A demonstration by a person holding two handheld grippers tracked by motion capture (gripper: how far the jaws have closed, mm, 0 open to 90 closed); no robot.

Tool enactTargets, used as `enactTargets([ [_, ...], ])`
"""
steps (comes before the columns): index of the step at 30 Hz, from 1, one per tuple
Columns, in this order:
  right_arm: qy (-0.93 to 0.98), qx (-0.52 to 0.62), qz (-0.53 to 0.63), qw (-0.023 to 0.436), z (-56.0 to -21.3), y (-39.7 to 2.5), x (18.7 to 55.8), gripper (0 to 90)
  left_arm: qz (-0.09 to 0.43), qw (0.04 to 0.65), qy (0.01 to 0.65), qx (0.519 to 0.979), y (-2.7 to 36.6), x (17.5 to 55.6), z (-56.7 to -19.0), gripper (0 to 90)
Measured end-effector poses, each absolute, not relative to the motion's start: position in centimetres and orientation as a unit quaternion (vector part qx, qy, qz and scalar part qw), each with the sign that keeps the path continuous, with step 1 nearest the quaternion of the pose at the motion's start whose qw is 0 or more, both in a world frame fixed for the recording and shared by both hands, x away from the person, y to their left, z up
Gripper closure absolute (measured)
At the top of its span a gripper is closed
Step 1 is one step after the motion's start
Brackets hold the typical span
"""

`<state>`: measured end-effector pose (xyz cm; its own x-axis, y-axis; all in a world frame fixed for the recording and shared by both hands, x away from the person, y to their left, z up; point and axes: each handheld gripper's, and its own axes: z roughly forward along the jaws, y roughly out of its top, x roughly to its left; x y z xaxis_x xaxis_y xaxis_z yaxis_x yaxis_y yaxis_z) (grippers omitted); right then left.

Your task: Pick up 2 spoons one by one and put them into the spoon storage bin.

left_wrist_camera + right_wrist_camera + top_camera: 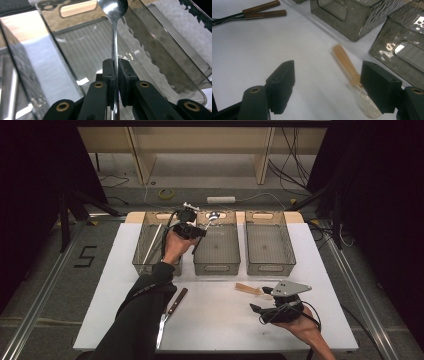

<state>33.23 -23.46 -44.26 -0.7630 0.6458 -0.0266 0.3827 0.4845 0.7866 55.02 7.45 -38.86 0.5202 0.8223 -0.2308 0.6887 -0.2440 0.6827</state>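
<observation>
Currently the left gripper [114, 75] pinches the metal spoon [113, 30] by its handle, bowl hanging over the middle bin [217, 251]. Lower before releasing, clear of the walls. The right gripper [329, 85] is spread beside the wooden-handled spoon [347, 63] on the desk [215, 320].

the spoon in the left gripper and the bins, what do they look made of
The shiny silver spoon held in the left gripper looks like polished metal, probably steel: its bowl gives mirror-like reflections. The smoky grey see-through bins look like tinted clear plastic: the white table shows through their rippled, glossy walls.
</observation>
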Motion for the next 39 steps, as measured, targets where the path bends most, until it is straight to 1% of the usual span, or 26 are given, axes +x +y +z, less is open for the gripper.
enactTargets([
  [3,0.846,0.304,0.406,0.162,-44.3,-23.4,33.2,29.0,0.068,0.389,0.488,0.779,7.2,55.2,-39.1,83.9],
  [9,0.847,0.303,0.406,0.162,-44.3,-23.4,33.2,29.0,0.068,0.382,0.495,0.778,6.7,55.6,-39.5,83.7],
  [12,0.847,0.303,0.407,0.162,-44.3,-23.4,33.2,29.0,0.065,0.388,0.499,0.772,6.5,55.7,-39.8,83.5],
  [14,0.847,0.303,0.406,0.162,-44.3,-23.4,33.2,29.0,0.073,0.392,0.504,0.766,6.4,55.7,-39.8,82.6],
  [15,0.847,0.303,0.407,0.162,-44.3,-23.4,33.2,29.0,0.072,0.393,0.508,0.763,6.4,55.8,-39.8,78.9],
  [17,0.846,0.303,0.407,0.161,-44.2,-23.4,33.2,29.0,0.072,0.391,0.513,0.761,6.4,55.9,-39.8,64.0],
  [18,0.846,0.303,0.408,0.161,-44.2,-23.4,33.2,29.0,0.072,0.39,0.514,0.761,6.4,55.8,-39.8,59.0],
  [21,0.846,0.303,0.408,0.161,-44.2,-23.4,33.2,29.0,0.063,0.392,0.514,0.76,6.7,55.6,-39.6,48.1],
  [26,0.846,0.303,0.407,0.163,-44.3,-23.3,33.2,29.0,0.066,0.397,0.504,0.764,7.6,55.0,-38.8,42.3],
  [35,0.845,0.305,0.407,0.163,-44.2,-23.4,33.3,29.0,0.073,0.415,0.479,0.77,9.8,53.1,-38.0,34.9],
  [39,0.845,0.307,0.407,0.162,-44.2,-23.4,33.4,29.0,0.07,0.43,0.473,0.766,10.9,52.2,-37.9,32.6],
])
